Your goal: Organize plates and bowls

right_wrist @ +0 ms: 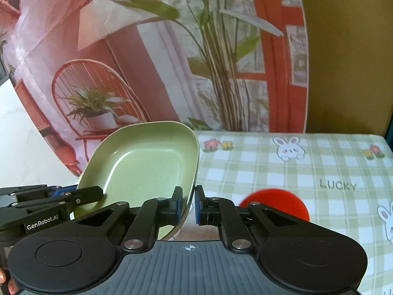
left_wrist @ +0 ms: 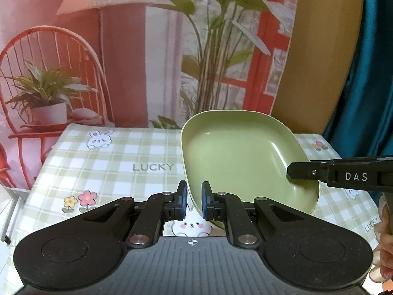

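Observation:
A green squarish plate (left_wrist: 240, 157) is held up, tilted, above the checked tablecloth (left_wrist: 122, 157). My left gripper (left_wrist: 194, 202) is shut on the plate's near rim. My right gripper (left_wrist: 307, 173) comes in from the right and grips the plate's other edge. In the right wrist view the plate (right_wrist: 145, 164) has its rim pinched between the pads of my right gripper (right_wrist: 188, 205), and the left gripper (right_wrist: 93, 193) holds the plate's left edge. A red round object (right_wrist: 277, 202) lies on the cloth behind my right gripper's right finger, partly hidden.
The table is covered by a green-checked cloth (right_wrist: 294, 172) with rabbits, flowers and the word LUCKY. A printed backdrop (left_wrist: 122, 61) of a chair and plants hangs behind the table. A teal curtain (left_wrist: 373, 73) hangs at the far right.

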### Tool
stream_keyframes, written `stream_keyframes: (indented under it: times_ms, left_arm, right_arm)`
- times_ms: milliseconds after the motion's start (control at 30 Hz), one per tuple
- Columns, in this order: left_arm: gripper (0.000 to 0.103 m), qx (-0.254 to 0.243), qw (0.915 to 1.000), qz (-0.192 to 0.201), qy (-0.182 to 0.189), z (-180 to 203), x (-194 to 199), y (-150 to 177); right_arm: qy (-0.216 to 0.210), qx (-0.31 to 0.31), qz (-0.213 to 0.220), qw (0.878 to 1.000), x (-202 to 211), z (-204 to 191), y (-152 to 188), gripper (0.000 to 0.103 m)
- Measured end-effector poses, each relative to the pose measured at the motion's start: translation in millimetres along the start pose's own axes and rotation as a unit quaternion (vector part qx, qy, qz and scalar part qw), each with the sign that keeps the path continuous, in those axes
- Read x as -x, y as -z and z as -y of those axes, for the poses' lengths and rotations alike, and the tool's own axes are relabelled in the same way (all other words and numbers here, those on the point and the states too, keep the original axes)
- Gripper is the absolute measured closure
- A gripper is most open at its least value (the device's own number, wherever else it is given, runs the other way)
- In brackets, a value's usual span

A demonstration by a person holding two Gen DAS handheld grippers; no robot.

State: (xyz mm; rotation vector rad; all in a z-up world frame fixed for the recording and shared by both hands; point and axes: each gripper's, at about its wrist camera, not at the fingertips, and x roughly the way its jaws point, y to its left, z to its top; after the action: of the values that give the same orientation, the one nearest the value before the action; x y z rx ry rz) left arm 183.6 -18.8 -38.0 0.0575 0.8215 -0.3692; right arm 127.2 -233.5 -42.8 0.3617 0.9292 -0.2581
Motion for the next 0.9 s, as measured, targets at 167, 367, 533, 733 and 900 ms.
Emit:
stream_keyframes:
  times_ms: [167,367,533,733,900]
  left_arm:
    - [0.09,-0.001,0.9999,-0.011,0.011,7,-3,12]
    - [0.09,-0.004,0.9993,-0.029,0.022,11,-3,28]
    - [0.09,-0.008,0.9988,-0.039,0.028,12,-3,35]
    - [0.09,-0.016,0.998,-0.051,0.034,15,-1,40]
    - [0.09,-0.019,0.9975,-0.056,0.039,16,0,44]
  right_arm:
    - [0.002,-0.009,-0.011,1.0,4,10,18,0.093]
    - [0.005,-0.018,-0.025,1.0,6,18,38,0.093]
    - [0.006,-0.023,-0.035,0.999,8,22,51,0.093]
    - [0.009,-0.03,-0.04,0.999,10,25,61,0.093]
    - [0.011,-0.033,-0.045,0.998,12,26,69,0.093]
